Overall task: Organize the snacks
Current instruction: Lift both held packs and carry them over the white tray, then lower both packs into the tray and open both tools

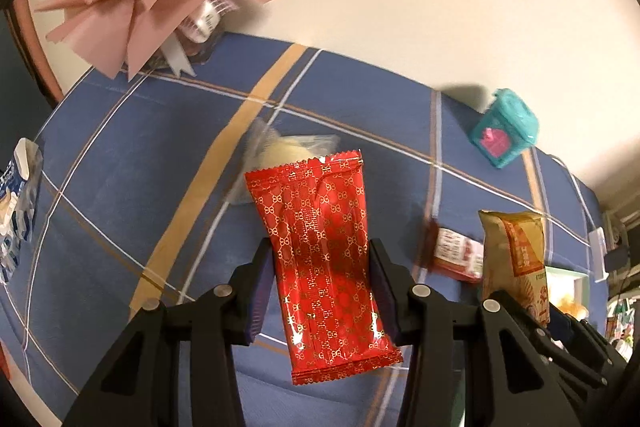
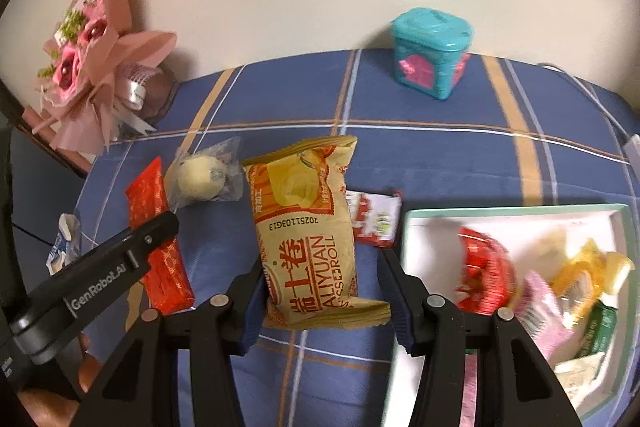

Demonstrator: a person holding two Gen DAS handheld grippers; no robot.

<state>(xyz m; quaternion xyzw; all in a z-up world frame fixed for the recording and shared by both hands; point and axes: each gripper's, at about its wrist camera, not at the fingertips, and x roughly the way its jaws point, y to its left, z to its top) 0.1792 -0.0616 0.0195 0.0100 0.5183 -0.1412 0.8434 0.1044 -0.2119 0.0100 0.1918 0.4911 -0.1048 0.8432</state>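
My left gripper (image 1: pixel 320 283) is shut on a red patterned snack packet (image 1: pixel 320 259), held above the blue plaid cloth (image 1: pixel 140 147); it also shows in the right wrist view (image 2: pixel 158 239) with the left gripper (image 2: pixel 160 223) on it. My right gripper (image 2: pixel 320 291) has its jaws around a tan egg-roll bag (image 2: pixel 308 227), the left pad touching, the right pad a little apart; the bag seems lifted. The bag also shows in the left wrist view (image 1: pixel 514 255). A white box (image 2: pixel 420 223) at the right holds several wrapped snacks.
A clear-wrapped round pastry (image 2: pixel 202 175) and a small red-white packet (image 2: pixel 374 217) lie on the cloth. A teal tin (image 2: pixel 432 57) stands at the back by the wall. A pink bouquet (image 2: pixel 88 67) sits at the back left. A blue-white packet (image 1: pixel 16 211) lies far left.
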